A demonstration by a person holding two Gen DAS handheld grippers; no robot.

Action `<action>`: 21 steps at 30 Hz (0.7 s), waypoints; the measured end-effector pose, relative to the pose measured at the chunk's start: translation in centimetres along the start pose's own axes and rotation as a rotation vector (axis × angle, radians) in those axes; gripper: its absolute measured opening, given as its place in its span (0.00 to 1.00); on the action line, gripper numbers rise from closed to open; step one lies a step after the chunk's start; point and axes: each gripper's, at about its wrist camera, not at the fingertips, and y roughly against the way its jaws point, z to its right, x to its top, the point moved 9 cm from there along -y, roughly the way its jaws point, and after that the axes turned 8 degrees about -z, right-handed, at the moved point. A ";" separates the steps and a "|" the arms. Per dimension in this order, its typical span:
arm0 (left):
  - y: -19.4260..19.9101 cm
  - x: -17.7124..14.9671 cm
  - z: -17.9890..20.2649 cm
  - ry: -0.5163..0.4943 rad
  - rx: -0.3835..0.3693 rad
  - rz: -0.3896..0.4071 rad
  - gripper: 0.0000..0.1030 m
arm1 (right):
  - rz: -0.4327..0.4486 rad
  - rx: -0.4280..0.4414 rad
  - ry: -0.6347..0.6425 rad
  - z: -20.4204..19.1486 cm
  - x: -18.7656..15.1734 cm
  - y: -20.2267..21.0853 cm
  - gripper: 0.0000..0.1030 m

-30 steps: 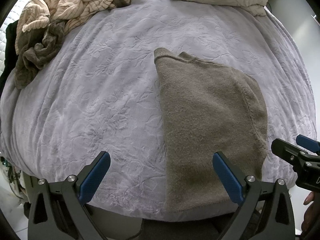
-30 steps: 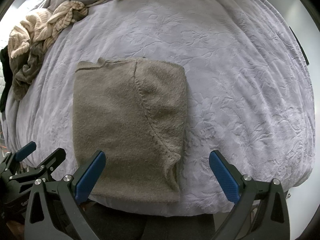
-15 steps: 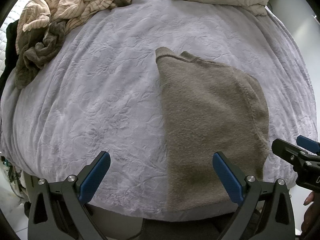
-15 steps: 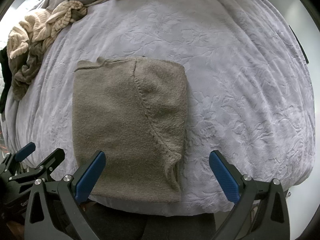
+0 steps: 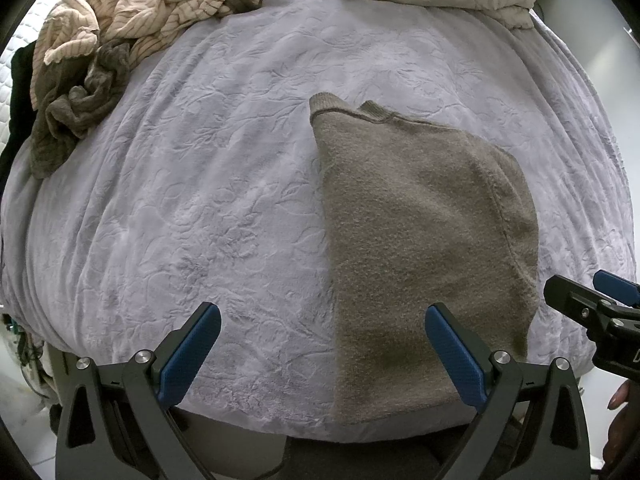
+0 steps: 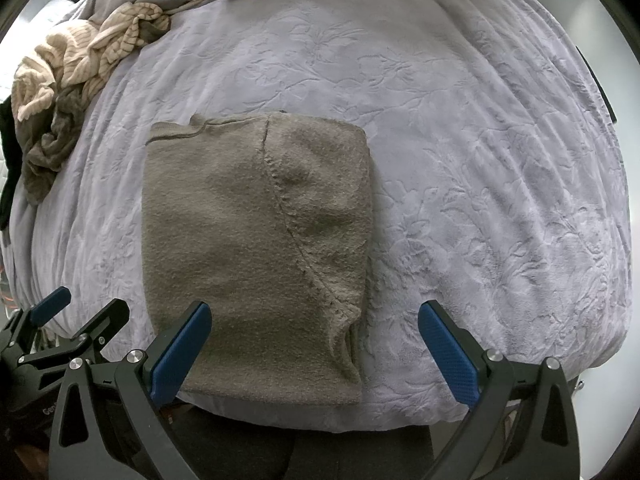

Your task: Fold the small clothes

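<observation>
While the near hem of the folded taupe sweater (image 6: 256,240) is slipping out of sight over the bed's edge, we are holding our left gripper (image 5: 320,356) and right gripper (image 6: 312,352) spread wide, empty. Unfolded clothes (image 5: 112,52) are lying heaped far left on the lilac blanket (image 6: 500,160); the sweater's length is running away from us, collar farthest.

Left gripper (image 5: 322,354) spread wide, blue-padded fingers (image 5: 188,354) apart and gripping nothing. Right gripper (image 6: 316,354) likewise spread wide, fingers (image 6: 450,354) apart, nothing between them. Both level, side by side, pointing forward. Fingertips of a hand (image 5: 618,396) behind the right gripper.
</observation>
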 end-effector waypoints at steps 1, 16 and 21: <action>0.0 0.0 0.0 0.000 0.000 0.000 0.99 | 0.000 0.000 0.000 0.0 0.0 0.0 1.00; -0.3 0.1 -0.4 -0.017 -0.001 -0.011 0.99 | 0.000 -0.003 -0.001 -0.1 0.0 0.0 1.00; -0.4 0.2 -0.5 -0.014 -0.008 -0.013 0.99 | 0.000 -0.003 -0.001 -0.1 0.0 0.0 1.00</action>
